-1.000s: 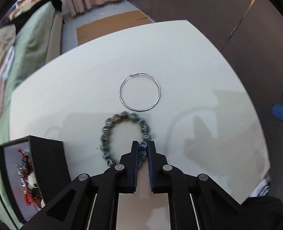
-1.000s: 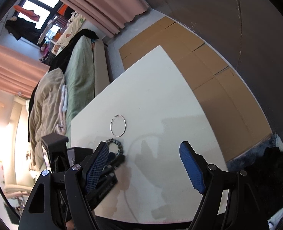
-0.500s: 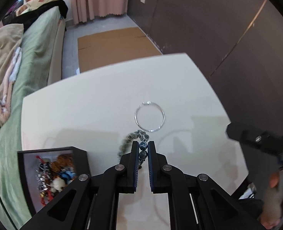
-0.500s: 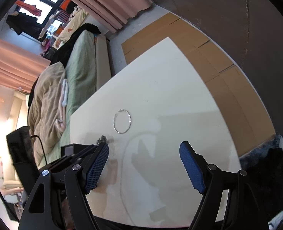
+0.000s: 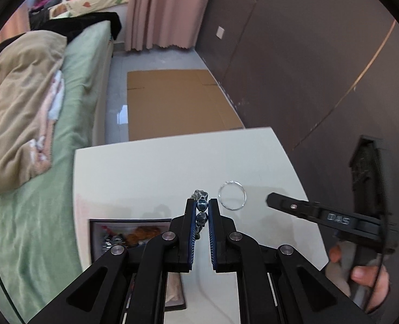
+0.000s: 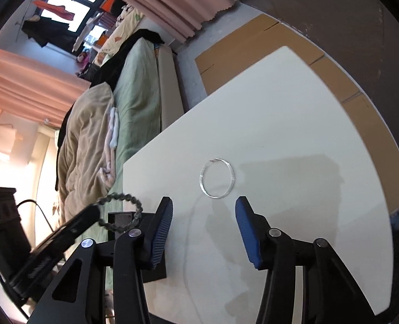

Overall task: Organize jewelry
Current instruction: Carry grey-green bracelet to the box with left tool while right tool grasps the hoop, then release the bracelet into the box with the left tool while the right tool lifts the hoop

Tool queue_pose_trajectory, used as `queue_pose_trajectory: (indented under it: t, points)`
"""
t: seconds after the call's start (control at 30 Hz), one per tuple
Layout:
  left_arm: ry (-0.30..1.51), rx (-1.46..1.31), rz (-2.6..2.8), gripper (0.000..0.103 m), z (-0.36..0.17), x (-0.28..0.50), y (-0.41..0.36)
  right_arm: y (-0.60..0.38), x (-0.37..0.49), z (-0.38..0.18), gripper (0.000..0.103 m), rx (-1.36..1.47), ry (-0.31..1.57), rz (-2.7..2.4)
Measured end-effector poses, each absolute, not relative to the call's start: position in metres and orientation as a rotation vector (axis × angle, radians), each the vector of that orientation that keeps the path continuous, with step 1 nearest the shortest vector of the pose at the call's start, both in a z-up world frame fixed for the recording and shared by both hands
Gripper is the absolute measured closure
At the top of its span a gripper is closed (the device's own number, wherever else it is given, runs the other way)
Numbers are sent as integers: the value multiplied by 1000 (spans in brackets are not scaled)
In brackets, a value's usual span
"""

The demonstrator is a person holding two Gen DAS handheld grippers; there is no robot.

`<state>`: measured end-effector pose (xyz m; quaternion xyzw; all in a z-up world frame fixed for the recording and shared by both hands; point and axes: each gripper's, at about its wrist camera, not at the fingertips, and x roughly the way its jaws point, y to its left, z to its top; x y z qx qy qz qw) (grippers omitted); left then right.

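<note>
One bracelet (image 5: 201, 210) had just come up off the table (image 5: 150, 178), pinched in the left gripper (image 5: 201, 206) above the box (image 5: 96, 240), while the right gripper (image 6: 203, 216), jaws closing on nothing, neared the hoop (image 6: 217, 178).

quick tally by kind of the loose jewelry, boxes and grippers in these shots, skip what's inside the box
Beaded bracelet: 1, clamped in the left gripper, off the table
Thin silver hoop: 1, flat on the white table
Black jewelry box: 1, open, its contents too blurred to count
Grippers: 2; the right gripper is closing with nothing between its fingers
Total: 5
</note>
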<state>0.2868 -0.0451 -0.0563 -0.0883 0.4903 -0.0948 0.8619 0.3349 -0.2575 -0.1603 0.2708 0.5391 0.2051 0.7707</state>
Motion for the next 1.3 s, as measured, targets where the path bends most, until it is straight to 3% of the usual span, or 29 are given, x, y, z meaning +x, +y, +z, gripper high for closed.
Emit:
queue_pose_trajectory:
  t: [0.6, 0.77, 1.1, 1.17, 1.2, 1.3]
  points:
    - [943, -318, -80, 94, -35, 241, 41, -206, 400, -177, 67, 172, 1240, 353]
    - [946, -342, -60, 94, -39, 232, 52, -195, 406, -182, 73, 41, 1247, 370]
    - [952, -367, -52, 94, -45, 222, 56, -165, 402, -194, 75, -265, 1268, 385]
    - [954, -371, -55, 94, -46, 223, 56, -163, 401, -193, 84, -282, 1265, 395]
    - [955, -372, -58, 94, -46, 223, 55, -162, 401, -192, 95, -287, 1266, 396]
    - [959, -375, -68, 94, -48, 223, 53, -170, 398, -191, 99, -257, 1284, 396]
